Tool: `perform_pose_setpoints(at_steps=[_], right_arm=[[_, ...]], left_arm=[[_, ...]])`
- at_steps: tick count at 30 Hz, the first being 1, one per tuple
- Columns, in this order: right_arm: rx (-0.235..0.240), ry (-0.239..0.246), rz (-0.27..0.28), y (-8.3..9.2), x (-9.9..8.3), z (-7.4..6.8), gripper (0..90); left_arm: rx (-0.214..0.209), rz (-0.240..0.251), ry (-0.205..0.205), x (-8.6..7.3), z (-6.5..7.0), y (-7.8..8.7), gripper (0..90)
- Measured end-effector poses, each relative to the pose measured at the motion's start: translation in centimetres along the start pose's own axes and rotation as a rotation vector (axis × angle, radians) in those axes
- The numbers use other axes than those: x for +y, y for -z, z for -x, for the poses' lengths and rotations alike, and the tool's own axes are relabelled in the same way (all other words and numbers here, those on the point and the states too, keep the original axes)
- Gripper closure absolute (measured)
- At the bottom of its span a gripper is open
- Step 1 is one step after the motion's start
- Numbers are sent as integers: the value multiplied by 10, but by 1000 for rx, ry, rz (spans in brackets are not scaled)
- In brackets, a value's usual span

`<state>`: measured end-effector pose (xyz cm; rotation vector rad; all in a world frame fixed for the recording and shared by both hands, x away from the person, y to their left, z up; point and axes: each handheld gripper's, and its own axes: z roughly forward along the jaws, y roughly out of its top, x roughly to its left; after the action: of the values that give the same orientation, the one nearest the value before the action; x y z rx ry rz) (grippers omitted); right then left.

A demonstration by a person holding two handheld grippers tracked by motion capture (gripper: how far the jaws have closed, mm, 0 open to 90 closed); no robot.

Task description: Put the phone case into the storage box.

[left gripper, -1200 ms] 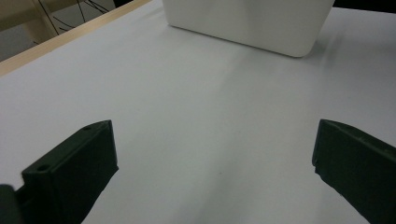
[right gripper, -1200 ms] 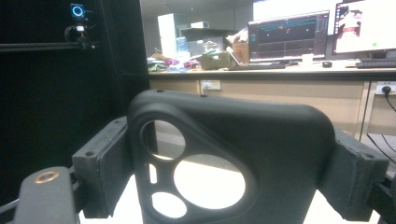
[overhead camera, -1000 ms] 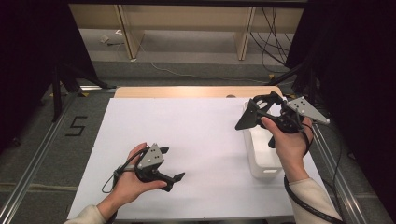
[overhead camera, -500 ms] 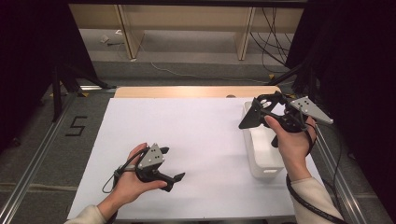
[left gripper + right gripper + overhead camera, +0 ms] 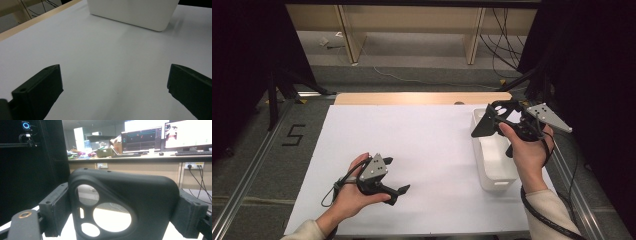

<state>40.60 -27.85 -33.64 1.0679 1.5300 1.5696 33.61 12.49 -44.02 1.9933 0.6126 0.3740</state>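
White bin (image 5: 492, 155) at 3 o'clock on the desk (image 5: 427, 150), long axis running 12 to 6; inside looks bare, though partly hidden behind the right hand. Seen from the left tool view as a white wall (image 5: 132, 11) at 12 o'clock, well apart from the jaws.

Black phone case (image 5: 498, 116) held above the bin's far end, clamped across its width in the right tool (image 5: 484, 125); in the right tool view, case (image 5: 140, 200) upright between both pads, camera cutouts at lower left, 3 holes visible.

Left tool (image 5: 398, 192) at 7 o'clock, low over the sheet, pointing toward 3 o'clock; jaws wide, nothing between them.

White sheet covering most of the desk, a wooden edge (image 5: 422, 98) bare at 12 o'clock. Beyond: grey floor, a "5" mark (image 5: 293, 135) at 9 o'clock, wooden shelf legs and cables at 12 o'clock. In the right tool view, a far counter with 2 lit monitors (image 5: 141, 138) and clutter.
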Motion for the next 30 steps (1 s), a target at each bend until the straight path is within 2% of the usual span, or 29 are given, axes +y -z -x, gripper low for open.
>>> perform_pose_setpoints(at_steps=[30], right_arm=[[-41, 7, -10, 1, -4, 12, 163]], left_arm=[[1, 2, 2, 0, 0, 0, 0]])
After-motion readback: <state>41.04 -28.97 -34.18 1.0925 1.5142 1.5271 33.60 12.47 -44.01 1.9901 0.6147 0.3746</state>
